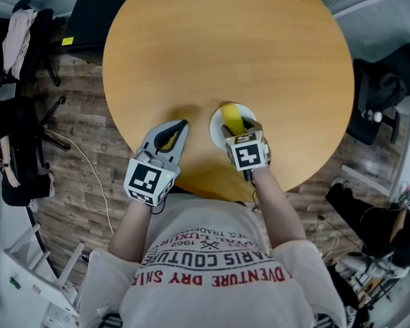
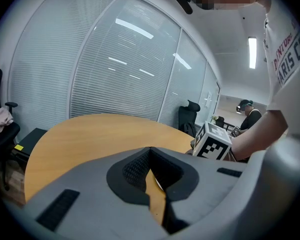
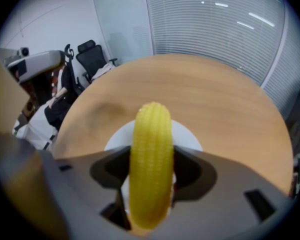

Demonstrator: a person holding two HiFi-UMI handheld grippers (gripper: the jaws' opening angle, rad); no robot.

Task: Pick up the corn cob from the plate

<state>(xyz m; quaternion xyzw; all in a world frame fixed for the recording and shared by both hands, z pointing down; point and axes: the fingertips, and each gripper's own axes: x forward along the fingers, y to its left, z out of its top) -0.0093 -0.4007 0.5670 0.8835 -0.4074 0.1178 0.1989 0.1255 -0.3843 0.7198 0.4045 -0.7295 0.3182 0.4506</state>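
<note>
A yellow corn cob (image 1: 231,118) lies on a small white plate (image 1: 216,126) near the front edge of the round wooden table (image 1: 225,46). My right gripper (image 1: 236,128) points steeply down over the plate. In the right gripper view the corn cob (image 3: 151,134) stands lengthwise between the wide-set jaws of the right gripper (image 3: 151,156), with the plate (image 3: 189,137) beneath it. The jaws flank the cob closely without clamping it. My left gripper (image 1: 182,126) rests to the plate's left, shut and holding nothing. In the left gripper view the tips of the left gripper (image 2: 150,153) meet.
Black office chairs (image 1: 17,152) and a cable stand on the wood floor left of the table. More dark chairs (image 1: 379,98) are to the right. A seated person (image 2: 250,115) is far behind the table, before a glass wall with blinds.
</note>
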